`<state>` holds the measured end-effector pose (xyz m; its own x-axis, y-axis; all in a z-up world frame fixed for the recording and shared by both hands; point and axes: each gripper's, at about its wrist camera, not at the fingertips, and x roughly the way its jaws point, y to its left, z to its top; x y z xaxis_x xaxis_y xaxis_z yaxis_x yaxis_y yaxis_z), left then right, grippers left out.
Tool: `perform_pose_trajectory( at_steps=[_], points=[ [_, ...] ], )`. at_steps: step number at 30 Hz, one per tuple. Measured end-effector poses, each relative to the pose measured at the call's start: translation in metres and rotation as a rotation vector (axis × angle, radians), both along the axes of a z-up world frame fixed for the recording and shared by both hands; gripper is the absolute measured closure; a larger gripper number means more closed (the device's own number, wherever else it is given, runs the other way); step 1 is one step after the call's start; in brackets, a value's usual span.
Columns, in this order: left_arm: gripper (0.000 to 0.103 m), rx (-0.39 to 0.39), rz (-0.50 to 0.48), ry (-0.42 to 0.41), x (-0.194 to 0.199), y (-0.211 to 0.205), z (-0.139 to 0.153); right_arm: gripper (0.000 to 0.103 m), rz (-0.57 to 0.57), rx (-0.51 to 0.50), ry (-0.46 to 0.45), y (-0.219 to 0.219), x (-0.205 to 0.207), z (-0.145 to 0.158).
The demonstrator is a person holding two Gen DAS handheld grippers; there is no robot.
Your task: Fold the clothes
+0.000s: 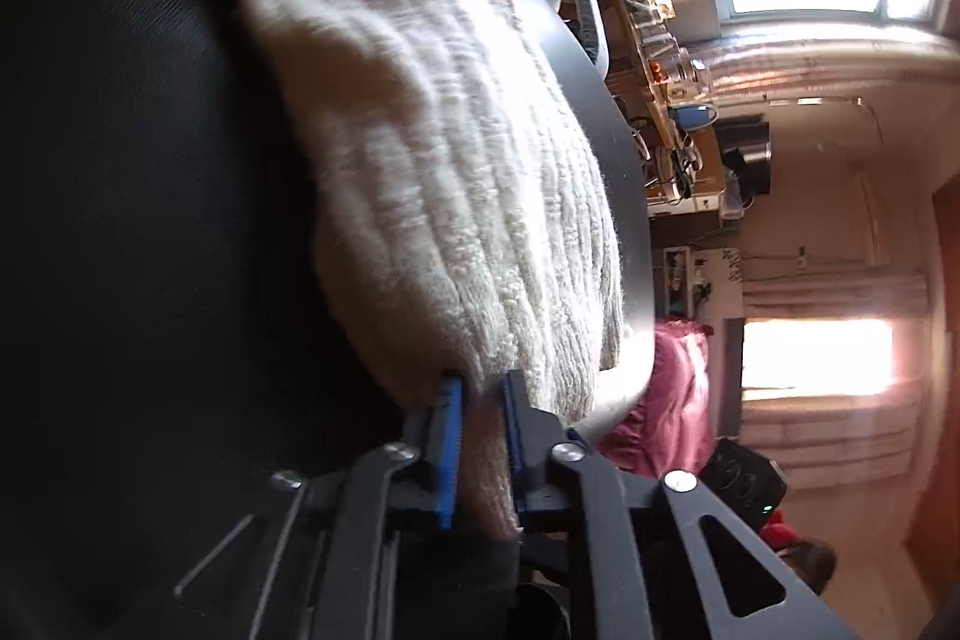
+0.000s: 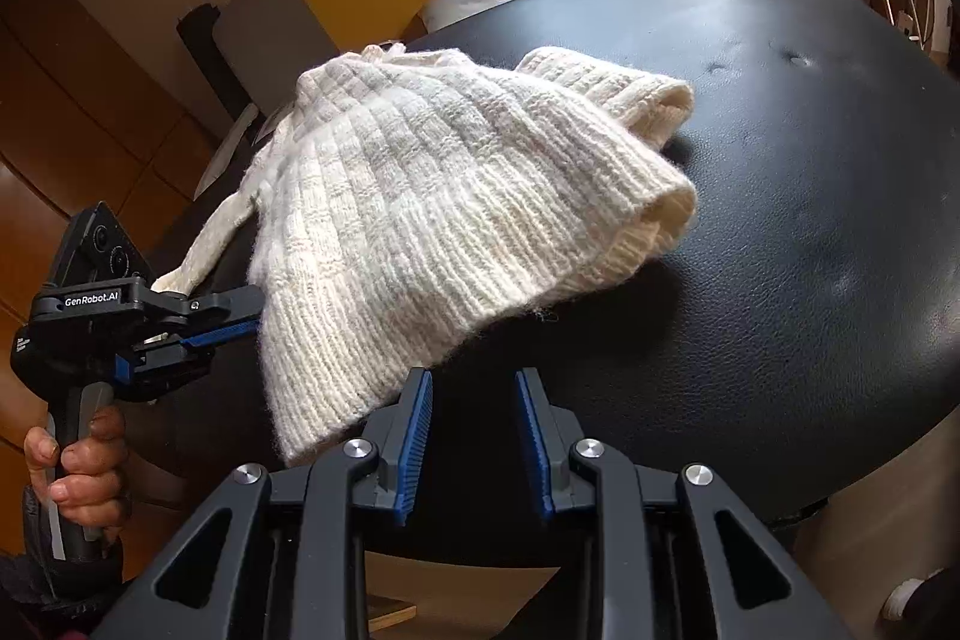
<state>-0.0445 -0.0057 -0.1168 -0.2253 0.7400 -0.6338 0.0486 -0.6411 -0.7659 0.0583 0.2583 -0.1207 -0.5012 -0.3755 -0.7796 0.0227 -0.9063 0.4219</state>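
A cream ribbed knitted garment (image 2: 456, 214) is seen bunched on a black leather-look desk (image 2: 810, 232), its near edge overhanging the rim. The left tool (image 1: 480, 436) is clamped on a fold of the knit at that edge, while the right tool (image 2: 474, 436) is held apart and empty just beside the hem. The thick, loose wool could be dragged off the desk if pulled one-sided. Chunky ribs and a rolled cuff are shown.

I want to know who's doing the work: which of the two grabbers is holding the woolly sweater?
The left gripper: its blue fingers pinch the sweater's edge. The right gripper is open, holding nothing.
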Motion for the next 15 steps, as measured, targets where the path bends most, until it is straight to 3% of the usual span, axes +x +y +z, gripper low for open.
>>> perform_pose_trajectory(
  at_steps=[3,6,9,12,15],
  points=[
    [0.099,0.007,0.058,0.064,0.003,-0.019,0.018,0.075,-0.033,0.001,0.027,0.015,0.002,0.007],
    [0.103,0.056,0.165,0.185,0.012,-0.076,0.059,0.075,-0.069,-0.002,0.05,0.031,0.003,0.013],
    [0.103,-0.024,0.3,0.298,0.026,-0.152,0.092,0.074,-0.127,-0.059,0.038,0.056,-0.006,0.01],
    [0.103,-0.117,0.352,0.263,0.036,-0.206,0.084,0.073,-0.209,-0.137,0.022,0.078,-0.021,0.004],
    [0.103,-0.13,0.298,0.177,0.043,-0.196,0.05,0.073,-0.283,-0.257,0.029,0.09,-0.03,0.004]
  ],
)
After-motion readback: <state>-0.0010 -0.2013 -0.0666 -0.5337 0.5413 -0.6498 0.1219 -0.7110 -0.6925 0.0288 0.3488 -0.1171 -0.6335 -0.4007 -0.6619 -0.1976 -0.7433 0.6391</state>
